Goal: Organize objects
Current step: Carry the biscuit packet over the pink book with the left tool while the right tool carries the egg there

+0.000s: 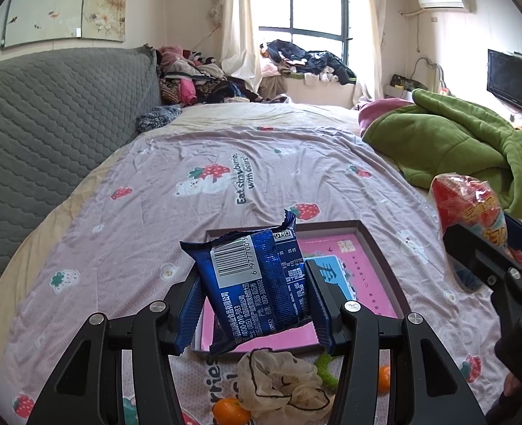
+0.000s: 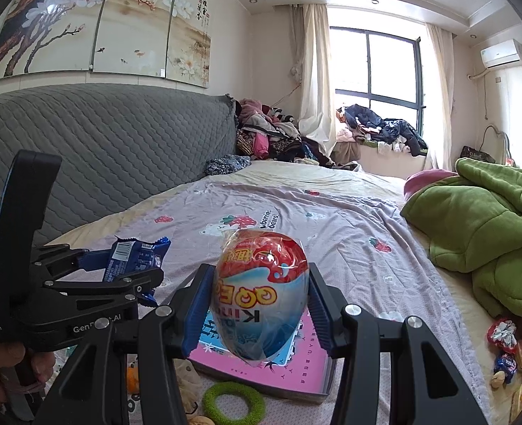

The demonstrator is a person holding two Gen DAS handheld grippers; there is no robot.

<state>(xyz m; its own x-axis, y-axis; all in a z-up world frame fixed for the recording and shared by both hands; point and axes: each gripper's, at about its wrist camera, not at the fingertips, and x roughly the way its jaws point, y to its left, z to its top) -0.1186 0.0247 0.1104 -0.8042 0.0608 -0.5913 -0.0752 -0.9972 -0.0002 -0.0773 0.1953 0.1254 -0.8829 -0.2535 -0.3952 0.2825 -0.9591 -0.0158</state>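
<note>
Left gripper point(image 1: 257, 294) clamped the blue foil snack packet point(image 1: 254, 283), right gripper point(image 2: 261, 304) the red-and-white wrapped egg point(image 2: 261, 294); both hung over the near pink shallow box point(image 1: 378, 244), likely for dropping in

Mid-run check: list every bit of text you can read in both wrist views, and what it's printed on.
"Eat strawberries with bears!" on the bedsheet.
"6 9777003" partial barcode digits on the blue snack packet.
"400-010-983" on the same packet; its Chinese print is too small.
"Gen...AI" and "Data Acquisition System" on the left gripper.
"QQE", upside down, on the wrapped toy egg.
Pink box print: unreadable.
</note>
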